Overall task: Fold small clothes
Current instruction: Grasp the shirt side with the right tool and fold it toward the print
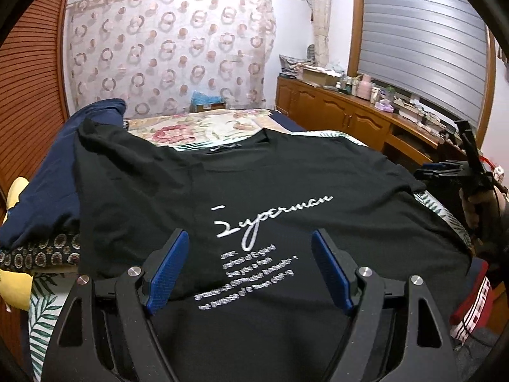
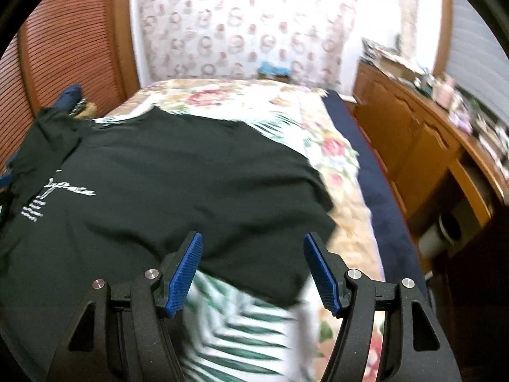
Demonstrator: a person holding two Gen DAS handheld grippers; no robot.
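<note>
Bedroom: bed with floral and palm-leaf cotton coverlet [image 2: 334, 156], ring-patterned curtain [image 1: 165, 51] behind, wooden sideboard [image 1: 343, 117] along the shuttered window. Black cotton T-shirt with white script print [image 1: 254, 191] lies flat, print up, on the coverlet; collar toward the curtain, hem near the cameras, long axis down the bed. Left gripper [image 1: 248, 267] released, jaws wide above the print. Right gripper [image 2: 253, 270] released over the shirt's right edge, gripping nothing

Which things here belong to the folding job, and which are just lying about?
Part of the job:
- black T-shirt, spread flat on the bed
- left tool, open over the shirt's print
- right tool, open at the shirt's sleeve edge

Lying about:
- navy garment
- floral bedspread
- yellow item
- clutter on the wooden cabinet
</note>
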